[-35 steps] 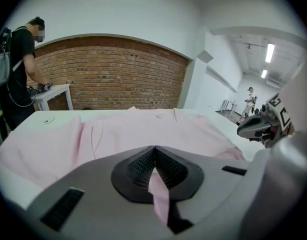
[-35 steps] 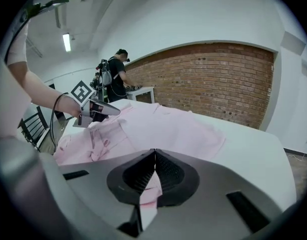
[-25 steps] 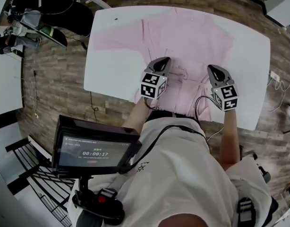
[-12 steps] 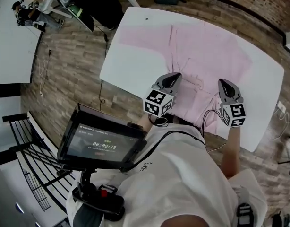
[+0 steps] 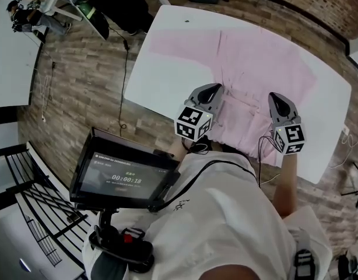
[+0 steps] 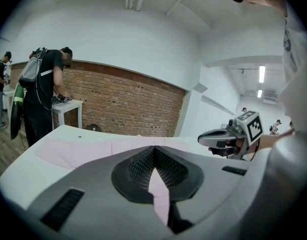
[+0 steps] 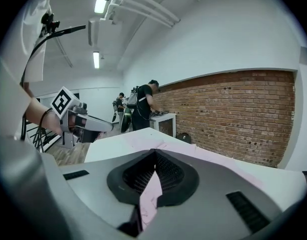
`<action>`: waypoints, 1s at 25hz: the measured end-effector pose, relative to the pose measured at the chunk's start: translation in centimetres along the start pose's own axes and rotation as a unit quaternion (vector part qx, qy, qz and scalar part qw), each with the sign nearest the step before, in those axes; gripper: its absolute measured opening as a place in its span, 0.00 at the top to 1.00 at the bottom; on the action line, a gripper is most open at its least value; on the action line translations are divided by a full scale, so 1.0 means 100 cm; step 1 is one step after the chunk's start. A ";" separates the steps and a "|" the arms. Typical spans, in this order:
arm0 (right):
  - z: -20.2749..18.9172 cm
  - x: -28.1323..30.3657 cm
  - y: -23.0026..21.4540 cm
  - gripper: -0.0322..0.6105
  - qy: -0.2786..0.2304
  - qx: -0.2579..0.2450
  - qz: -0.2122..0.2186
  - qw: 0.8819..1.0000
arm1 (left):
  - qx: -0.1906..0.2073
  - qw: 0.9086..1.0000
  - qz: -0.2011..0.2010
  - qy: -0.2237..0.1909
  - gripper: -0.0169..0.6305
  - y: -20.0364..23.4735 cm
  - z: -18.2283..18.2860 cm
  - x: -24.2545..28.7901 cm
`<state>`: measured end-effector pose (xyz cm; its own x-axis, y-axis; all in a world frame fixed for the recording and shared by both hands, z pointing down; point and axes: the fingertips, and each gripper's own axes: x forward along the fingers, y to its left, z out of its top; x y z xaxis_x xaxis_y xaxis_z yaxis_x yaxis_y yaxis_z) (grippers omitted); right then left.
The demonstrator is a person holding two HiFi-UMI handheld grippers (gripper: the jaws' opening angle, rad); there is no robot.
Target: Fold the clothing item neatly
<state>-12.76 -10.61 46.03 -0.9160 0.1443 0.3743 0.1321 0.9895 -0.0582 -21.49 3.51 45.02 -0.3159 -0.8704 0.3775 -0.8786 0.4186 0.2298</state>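
The pink shirt (image 5: 258,60) lies spread on the white table (image 5: 161,80), with its near edge at both grippers. The left gripper (image 5: 212,90) and the right gripper (image 5: 277,100) are each pressed together, pinching a fold of that edge.

Reads as a robotics data-collection lab, not a home. Exposed brick wall (image 7: 233,114), plain white walls (image 6: 118,39), ceiling tube lights (image 7: 96,59), wood-plank floor (image 5: 86,86). Big white table (image 5: 161,80) serves as the workstation. A smaller white table (image 6: 68,105) further off has another person (image 6: 43,91) with a backpack working at it. Screen (image 5: 123,177) on a mount at the wearer's front shows a timer readout. More people (image 6: 1,81) stand further back.
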 end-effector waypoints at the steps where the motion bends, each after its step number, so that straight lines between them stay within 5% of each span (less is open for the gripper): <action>1: 0.004 0.004 0.006 0.94 -0.002 0.004 -0.002 1.000 | -0.001 1.000 -0.003 -0.002 0.97 0.008 0.001 -0.002; 15: 0.061 0.093 0.119 0.94 -0.022 -0.007 0.000 1.000 | -0.011 1.000 0.009 -0.026 0.97 0.152 0.010 -0.046; 25: 0.096 0.151 0.187 0.94 -0.009 -0.020 0.024 0.999 | -0.035 0.997 0.061 -0.010 0.97 0.285 -0.016 -0.068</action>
<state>-27.79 10.06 41.72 -0.9149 0.1924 0.3548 0.1913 0.9808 -0.0386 -43.79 21.72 50.43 -0.4267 -0.8165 0.3888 -0.8063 0.5382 0.2454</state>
